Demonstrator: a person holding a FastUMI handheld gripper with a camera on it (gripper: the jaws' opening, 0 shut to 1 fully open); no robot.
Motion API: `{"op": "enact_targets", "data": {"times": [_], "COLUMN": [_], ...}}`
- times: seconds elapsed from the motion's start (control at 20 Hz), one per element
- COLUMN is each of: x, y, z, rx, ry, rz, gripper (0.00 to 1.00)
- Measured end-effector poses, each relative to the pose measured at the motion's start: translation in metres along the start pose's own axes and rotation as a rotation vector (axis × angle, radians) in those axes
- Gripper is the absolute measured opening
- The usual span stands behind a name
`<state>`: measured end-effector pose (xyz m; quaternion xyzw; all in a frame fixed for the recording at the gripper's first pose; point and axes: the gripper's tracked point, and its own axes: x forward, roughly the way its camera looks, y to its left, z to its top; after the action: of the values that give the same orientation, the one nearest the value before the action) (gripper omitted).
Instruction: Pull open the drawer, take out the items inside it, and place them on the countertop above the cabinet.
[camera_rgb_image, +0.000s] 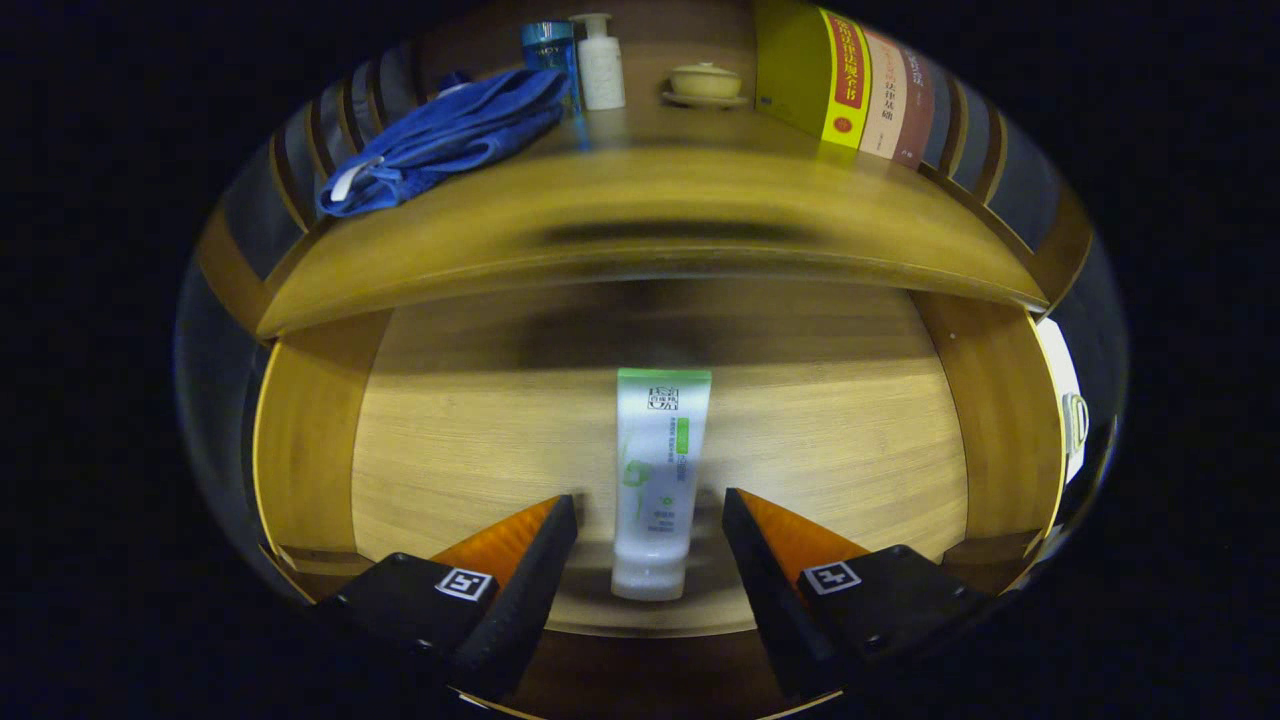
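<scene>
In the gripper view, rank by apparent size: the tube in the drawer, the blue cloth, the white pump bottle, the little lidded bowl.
1. Blue cloth
2. Tube, though nearness inflates it; it lies between the open hand-held gripper fingers
3. White pump bottle
4. Lidded bowl

I look at a wooden cabinet (310, 430) with warm, dim light on its grain. On its far top lie a blue cloth (440, 135) at left, a white pump bottle (600, 65), a small lidded bowl (705, 82), and upright books (850, 85) at right.
</scene>
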<state>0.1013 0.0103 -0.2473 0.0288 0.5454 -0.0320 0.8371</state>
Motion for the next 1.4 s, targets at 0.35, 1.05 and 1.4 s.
{"op": "enact_targets", "data": {"times": [0.35, 1.05, 1.4], "x": [0.017, -0.024, -0.062], "y": [0.0, 0.012, 0.011], "z": [-0.013, 0.024, 0.021], "rx": [0.013, 0.03, 0.054], "ry": [0.098, -0.103, -0.18], "rz": [0.002, 0.129, 0.22], "gripper": [0.83, 0.53, 0.53]}}
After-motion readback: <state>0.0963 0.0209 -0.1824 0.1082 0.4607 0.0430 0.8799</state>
